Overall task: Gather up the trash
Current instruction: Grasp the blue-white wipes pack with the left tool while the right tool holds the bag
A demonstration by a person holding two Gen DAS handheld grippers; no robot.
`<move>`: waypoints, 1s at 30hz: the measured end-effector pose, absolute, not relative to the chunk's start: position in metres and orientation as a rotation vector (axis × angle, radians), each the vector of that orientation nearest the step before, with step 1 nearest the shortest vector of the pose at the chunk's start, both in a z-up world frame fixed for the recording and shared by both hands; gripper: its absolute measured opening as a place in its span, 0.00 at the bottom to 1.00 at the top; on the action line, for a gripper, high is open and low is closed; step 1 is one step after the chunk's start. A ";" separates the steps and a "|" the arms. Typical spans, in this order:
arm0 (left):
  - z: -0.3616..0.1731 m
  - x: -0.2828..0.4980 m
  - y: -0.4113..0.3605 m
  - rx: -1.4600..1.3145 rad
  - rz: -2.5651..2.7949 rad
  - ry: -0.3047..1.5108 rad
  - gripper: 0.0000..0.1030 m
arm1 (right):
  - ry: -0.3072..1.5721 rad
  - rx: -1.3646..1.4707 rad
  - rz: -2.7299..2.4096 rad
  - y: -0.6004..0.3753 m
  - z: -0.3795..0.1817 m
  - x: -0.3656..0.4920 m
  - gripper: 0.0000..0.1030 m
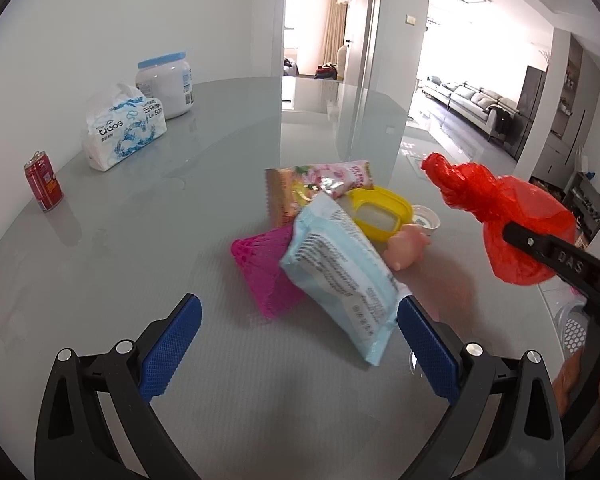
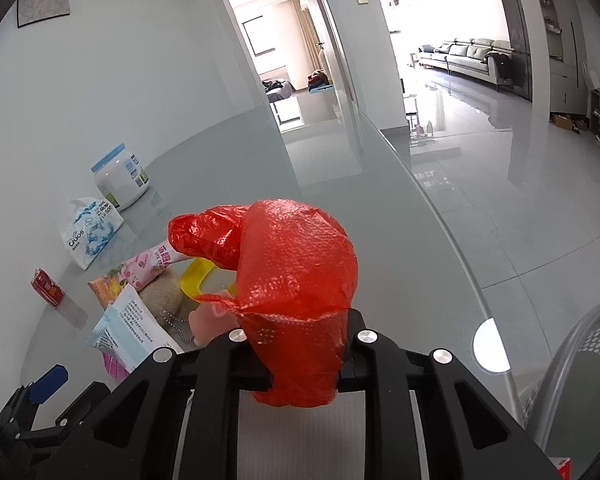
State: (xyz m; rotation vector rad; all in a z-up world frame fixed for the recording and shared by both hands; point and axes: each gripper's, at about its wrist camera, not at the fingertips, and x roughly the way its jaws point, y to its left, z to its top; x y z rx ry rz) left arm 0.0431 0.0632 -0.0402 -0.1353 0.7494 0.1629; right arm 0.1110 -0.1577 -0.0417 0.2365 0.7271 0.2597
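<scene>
**Red bag gripped, pile waiting**

Right tongs (image 2: pixel 300 364) sit nearest the lens in the right wrist view, clamped shut on a knotted red bag (image 2: pixel 296 280). Its crumpled plastic bulges above the jaws and hangs a little below them, and the twisted knot points away to the left. From the left wrist view the same bag (image 1: pixel 520 232) is seen in the air past the bench edge, with floor behind it, pinched by one black finger and clear of the surface.

Left tongs (image 1: pixel 300 344) stand wide open with nothing between the blue pads (image 1: pixel 172 348), low over the bench (image 1: pixel 180 240). Just ahead lies the rest of the rubbish in a loose heap: a blue wipes pack (image 1: pixel 340 280) leaning on a pink basket (image 1: pixel 264 276), a snack wrapper (image 1: pixel 316 188) behind, a yellow lid (image 1: pixel 384 212), a small pink toy (image 1: pixel 408 248) and a white cap (image 1: pixel 426 220) to the right. Well apart, at the far left, are a red can (image 1: pixel 44 186), a tissue pack (image 1: pixel 124 132) and a white jar (image 1: pixel 166 84).

By my reading, the step in hand is carrying the bag to a bin. A grey mesh bin (image 2: pixel 588 364) shows at the lower right, beside the bench and below its rim, and it looks the likely target.

Next, the right hand would need to swing over that opening before letting go; thin plastic may cling to the pads. After that, the wipes pack is the nearest pick for the open left tongs, though its tilt calls for a grip across its narrow side.
</scene>
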 end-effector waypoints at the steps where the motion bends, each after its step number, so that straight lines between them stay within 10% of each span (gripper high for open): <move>1: -0.040 0.044 0.059 -0.139 0.161 0.749 0.94 | 0.725 0.243 0.252 -0.164 -0.042 0.106 0.18; 18: -0.074 0.100 0.024 -0.274 0.236 0.853 0.92 | 0.731 0.349 0.212 -0.237 -0.047 0.045 0.18; 30: -0.073 0.103 0.023 -0.280 0.226 0.847 0.50 | 0.735 0.344 0.230 -0.236 -0.046 0.041 0.18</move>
